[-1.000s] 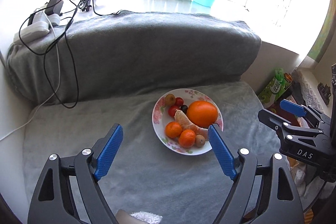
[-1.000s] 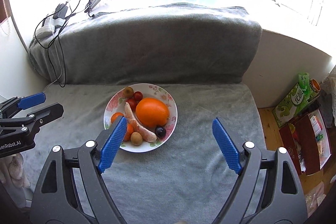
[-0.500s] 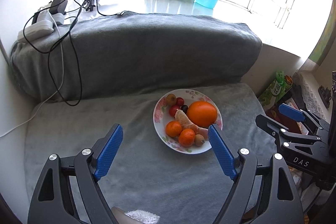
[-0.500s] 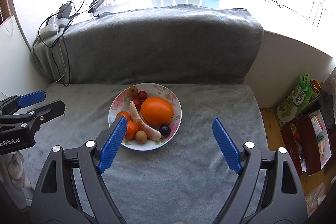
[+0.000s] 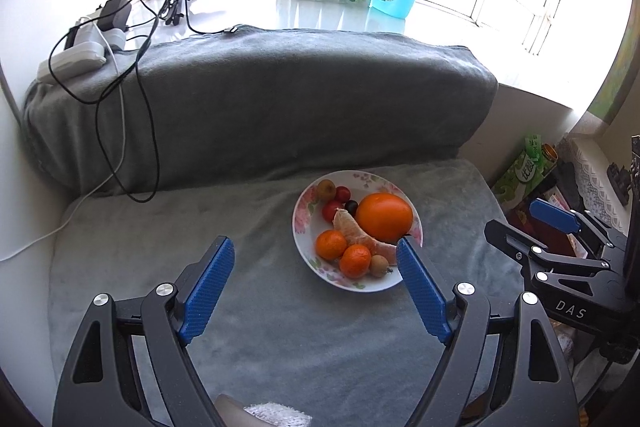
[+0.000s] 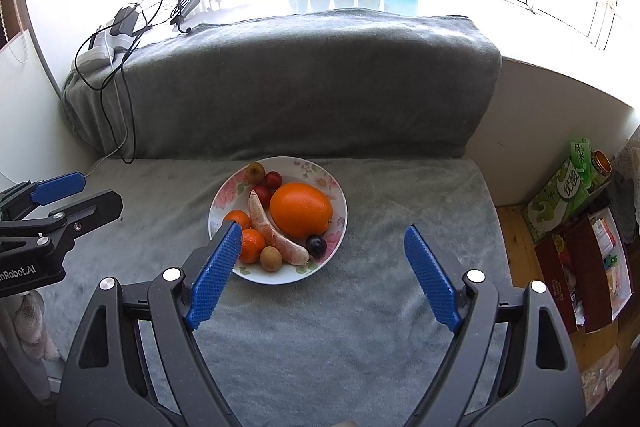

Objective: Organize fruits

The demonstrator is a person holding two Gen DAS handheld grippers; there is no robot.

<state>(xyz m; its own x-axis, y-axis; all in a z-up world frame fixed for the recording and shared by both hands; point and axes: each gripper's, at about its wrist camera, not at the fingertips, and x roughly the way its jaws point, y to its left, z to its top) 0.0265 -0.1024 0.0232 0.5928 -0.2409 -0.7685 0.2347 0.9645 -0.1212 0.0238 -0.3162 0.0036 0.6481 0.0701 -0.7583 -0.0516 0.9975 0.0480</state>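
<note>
Gleaming round orange [image 6: 301, 209] on glossy floral plate [image 6: 338, 201], plush grey blanket [image 6: 360, 327]

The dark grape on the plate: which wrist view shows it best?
The right wrist view: the dark grape lies unobstructed at the plate's near rim. In the left wrist view the grape is half hidden behind the peeled segment, beside the big orange.

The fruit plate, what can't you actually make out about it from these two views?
- Left wrist view: the plate's near right rim and the peeled segment's tip sit behind the left tongs' right finger.
- Right wrist view: one small orange is partly behind the right tongs' left finger.
- Both views: what the small brown fruits are; too small to tell.
</note>
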